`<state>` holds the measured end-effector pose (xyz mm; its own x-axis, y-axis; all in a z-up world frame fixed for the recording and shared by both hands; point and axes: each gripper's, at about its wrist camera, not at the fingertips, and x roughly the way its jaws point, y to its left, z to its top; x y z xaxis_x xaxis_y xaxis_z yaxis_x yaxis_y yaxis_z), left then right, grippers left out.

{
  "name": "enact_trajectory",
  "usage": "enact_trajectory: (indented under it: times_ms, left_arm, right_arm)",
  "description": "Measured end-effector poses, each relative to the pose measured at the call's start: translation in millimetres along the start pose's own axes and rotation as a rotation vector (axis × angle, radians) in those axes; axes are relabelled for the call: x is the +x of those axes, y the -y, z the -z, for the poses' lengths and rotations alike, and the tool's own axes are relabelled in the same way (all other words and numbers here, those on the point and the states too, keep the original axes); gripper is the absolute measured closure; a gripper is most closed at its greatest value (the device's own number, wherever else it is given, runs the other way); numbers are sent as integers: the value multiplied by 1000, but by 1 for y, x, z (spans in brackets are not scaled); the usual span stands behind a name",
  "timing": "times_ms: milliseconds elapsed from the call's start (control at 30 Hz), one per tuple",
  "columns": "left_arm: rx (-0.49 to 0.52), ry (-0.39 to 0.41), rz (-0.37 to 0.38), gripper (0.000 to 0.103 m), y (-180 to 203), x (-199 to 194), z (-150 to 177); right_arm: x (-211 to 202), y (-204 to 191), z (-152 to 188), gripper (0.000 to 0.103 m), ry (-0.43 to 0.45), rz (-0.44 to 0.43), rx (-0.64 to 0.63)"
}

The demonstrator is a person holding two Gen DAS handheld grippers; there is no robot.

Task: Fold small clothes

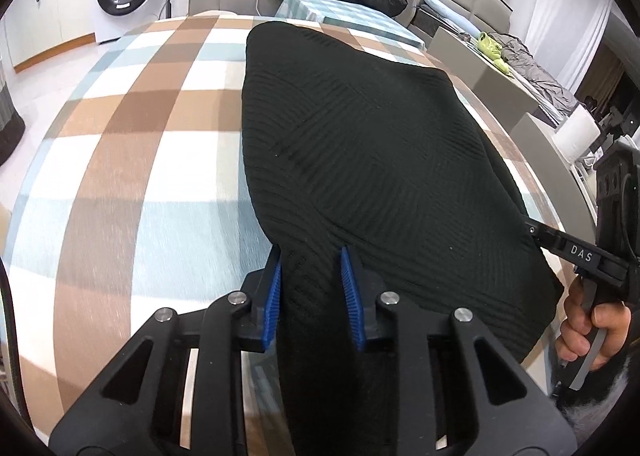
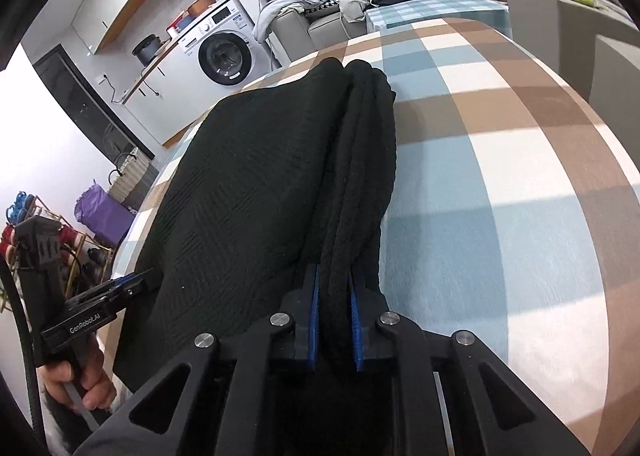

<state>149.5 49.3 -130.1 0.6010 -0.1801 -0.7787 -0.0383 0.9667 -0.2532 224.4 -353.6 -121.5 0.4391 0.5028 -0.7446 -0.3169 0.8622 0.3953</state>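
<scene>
Both grippers grip the near edge of a black garment (image 1: 360, 144) spread on a checked cloth (image 1: 120, 160).

The left gripper (image 1: 312, 292) has its blue pads clamped on one near corner, the fabric stretching ahead and to its right. The right gripper (image 2: 334, 320) pinches a bunched, rolled edge between its pads, the rest lying ahead and to its left.
</scene>
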Motion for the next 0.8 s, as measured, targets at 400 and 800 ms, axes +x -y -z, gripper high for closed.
enact_trajectory:
  times_ms: [400, 800]
  left_arm:
    - [17, 32, -47, 78, -4, 10, -21]
    - [58, 144, -101, 27, 4, -45, -3]
  right_arm:
    - [19, -13, -28, 90, 8, 54, -41]
    - [-39, -20, -22, 31, 150, 82, -148]
